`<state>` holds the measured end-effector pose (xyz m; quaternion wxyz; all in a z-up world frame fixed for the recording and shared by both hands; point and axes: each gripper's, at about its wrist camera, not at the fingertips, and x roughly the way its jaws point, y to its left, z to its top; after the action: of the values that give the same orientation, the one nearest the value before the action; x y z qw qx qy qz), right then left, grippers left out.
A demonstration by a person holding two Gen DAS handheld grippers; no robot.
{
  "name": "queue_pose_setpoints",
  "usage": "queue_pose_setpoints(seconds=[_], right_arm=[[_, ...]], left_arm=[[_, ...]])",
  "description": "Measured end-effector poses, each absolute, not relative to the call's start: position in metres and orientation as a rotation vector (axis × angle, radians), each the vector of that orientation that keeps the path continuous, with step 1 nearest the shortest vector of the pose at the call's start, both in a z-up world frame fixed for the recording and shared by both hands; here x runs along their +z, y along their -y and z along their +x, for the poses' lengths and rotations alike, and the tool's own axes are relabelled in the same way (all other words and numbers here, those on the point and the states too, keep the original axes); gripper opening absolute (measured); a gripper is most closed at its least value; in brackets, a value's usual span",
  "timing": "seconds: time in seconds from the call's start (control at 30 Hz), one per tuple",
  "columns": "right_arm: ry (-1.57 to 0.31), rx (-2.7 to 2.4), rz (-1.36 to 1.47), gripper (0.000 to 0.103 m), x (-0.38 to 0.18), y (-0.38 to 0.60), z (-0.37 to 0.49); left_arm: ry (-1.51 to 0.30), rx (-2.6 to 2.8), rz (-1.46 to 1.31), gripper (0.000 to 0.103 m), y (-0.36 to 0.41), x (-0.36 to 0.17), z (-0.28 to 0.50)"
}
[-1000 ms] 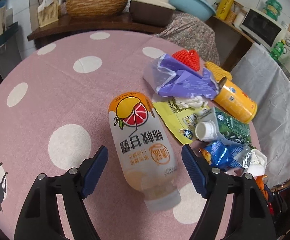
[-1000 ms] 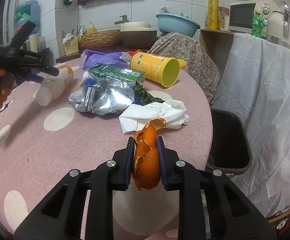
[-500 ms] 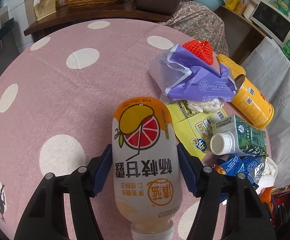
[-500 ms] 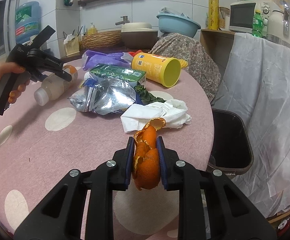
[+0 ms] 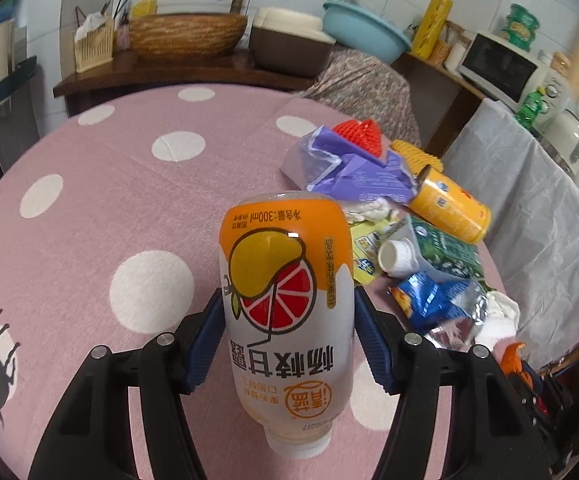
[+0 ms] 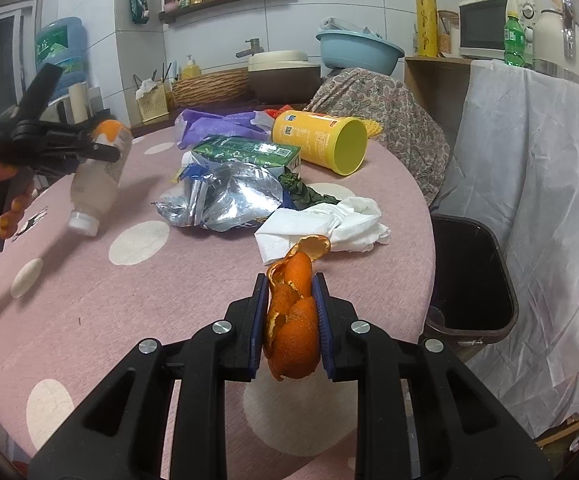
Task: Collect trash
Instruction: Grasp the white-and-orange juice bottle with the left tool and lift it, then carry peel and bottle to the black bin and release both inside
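Observation:
My left gripper (image 5: 287,338) is shut on a plastic juice bottle (image 5: 285,304) with an orange grapefruit label, held clear of the pink dotted table (image 5: 89,208), cap toward me. The bottle (image 6: 101,172) and left gripper (image 6: 89,152) also show at the left of the right wrist view. My right gripper (image 6: 289,322) is shut on a piece of orange peel (image 6: 291,316) above the table's near edge. A dark trash bin (image 6: 469,280) stands on the floor right of the table.
Trash lies in a pile on the table: a yellow cup (image 6: 321,140), a green carton (image 6: 245,152), a foil snack bag (image 6: 225,196), white tissue (image 6: 329,224), a purple bag (image 5: 353,172), a red foam net (image 5: 359,136). A covered chair (image 6: 529,200) stands at the right.
My left gripper closed on the juice bottle and lifted it off the table. My right gripper has stayed put with the peel.

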<state>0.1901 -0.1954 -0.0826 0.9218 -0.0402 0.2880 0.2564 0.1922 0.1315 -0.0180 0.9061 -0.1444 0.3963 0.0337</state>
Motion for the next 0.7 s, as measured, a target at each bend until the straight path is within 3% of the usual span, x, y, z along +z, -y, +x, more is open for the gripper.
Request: queue_pose_setpoints(seconds=[0.7], right_arm=[[-0.552, 0.592, 0.040, 0.024, -0.070, 0.216, 0.162]], left_arm=[[-0.630, -0.068, -0.241, 0.061, -0.083, 0.022, 0.137]])
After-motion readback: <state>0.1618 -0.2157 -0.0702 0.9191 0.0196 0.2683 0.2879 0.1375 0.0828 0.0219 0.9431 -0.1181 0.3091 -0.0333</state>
